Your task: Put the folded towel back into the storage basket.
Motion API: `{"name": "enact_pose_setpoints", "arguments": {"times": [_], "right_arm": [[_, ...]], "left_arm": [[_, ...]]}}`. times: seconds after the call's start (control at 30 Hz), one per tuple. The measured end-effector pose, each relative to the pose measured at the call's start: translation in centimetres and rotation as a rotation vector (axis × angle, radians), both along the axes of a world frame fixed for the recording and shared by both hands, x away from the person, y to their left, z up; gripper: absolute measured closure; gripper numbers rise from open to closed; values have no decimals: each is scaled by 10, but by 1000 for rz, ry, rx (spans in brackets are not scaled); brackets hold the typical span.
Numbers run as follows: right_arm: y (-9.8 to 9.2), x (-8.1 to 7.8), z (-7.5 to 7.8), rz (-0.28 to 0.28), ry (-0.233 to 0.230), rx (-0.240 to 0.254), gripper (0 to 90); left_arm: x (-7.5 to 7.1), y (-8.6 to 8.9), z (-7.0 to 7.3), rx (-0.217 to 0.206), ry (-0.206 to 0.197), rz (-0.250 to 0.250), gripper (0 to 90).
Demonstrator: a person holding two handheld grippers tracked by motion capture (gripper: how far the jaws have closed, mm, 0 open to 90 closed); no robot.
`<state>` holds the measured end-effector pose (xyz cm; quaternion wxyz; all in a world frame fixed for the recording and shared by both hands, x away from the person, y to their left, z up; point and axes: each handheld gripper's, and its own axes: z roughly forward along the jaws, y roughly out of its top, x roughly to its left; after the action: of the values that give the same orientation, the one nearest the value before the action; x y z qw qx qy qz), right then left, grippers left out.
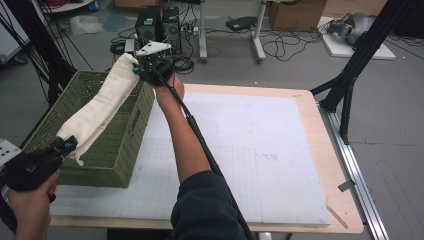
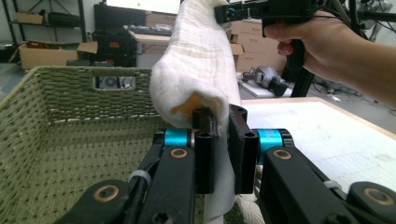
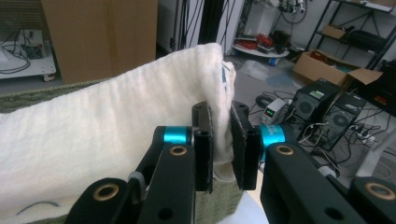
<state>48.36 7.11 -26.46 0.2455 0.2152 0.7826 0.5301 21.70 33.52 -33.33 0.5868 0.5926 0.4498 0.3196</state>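
Note:
A folded cream towel (image 1: 102, 104) is stretched above the green woven basket (image 1: 117, 145), held at both ends. My left gripper (image 1: 64, 145) is shut on its near end at the basket's front left. My right gripper (image 1: 139, 66) is shut on the far end over the basket's back corner. In the left gripper view the towel (image 2: 198, 65) rises from my left gripper (image 2: 223, 140), and the other hand holds my right gripper (image 2: 224, 11) at the top. In the right gripper view the towel (image 3: 107, 130) runs to the left from my right gripper (image 3: 222, 144), above the basket's rim (image 3: 224, 200).
The basket stands at the left edge of the white mat (image 1: 250, 150) on a wooden table (image 1: 345, 200). Computer towers (image 1: 159, 22), cables and boxes lie on the floor beyond. A black frame leg (image 1: 350, 75) stands at the table's right.

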Motion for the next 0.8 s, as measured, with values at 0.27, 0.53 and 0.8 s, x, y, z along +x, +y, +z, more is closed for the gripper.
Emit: {"name": "enact_pose_setpoints", "arguments": {"times": [0.27,0.53,0.8], "right_arm": [[28,11,-10,12,27,-14,809],[63,23,-22,7,50,-48,795],[72,23,-48,12,124,-79,405]], "left_arm": [[-1,6,1,-10,22,16,814],[4,13,-3,-26,83,48,649],[5,19,-2,-51,53,80,328]]}}
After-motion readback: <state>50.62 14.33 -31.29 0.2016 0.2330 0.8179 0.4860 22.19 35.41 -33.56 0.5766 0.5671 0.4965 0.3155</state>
